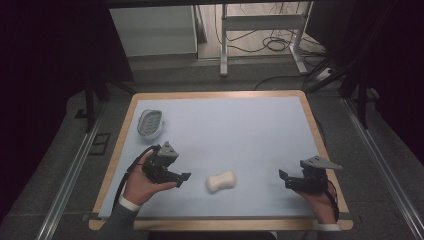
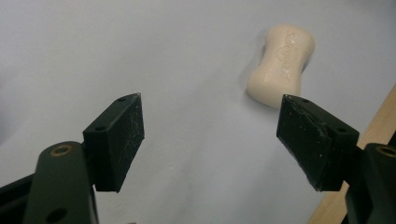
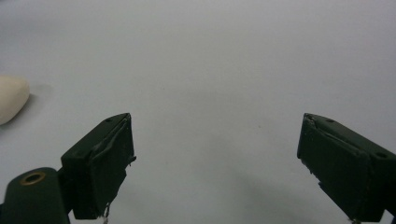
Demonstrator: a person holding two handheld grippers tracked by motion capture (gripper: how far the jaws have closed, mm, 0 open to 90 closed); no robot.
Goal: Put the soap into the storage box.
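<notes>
Two open grippers, and a bar of soap waiting between them.

The left gripper [image 1: 181,178] has its jaws spread wide and holds nothing; it points at the soap [image 1: 221,181], which lies just beside it on the pale blue mat [image 1: 240,130]. The right gripper [image 1: 286,181] is wide open too, farther from the soap. Nothing looks picked up yet, so I think the grabbing is still to do. The soap dish [image 1: 150,123] sits empty, well apart near the far left corner. The soap lies near the wooden front edge [image 1: 225,224], with lots of free mat behind it.
</notes>
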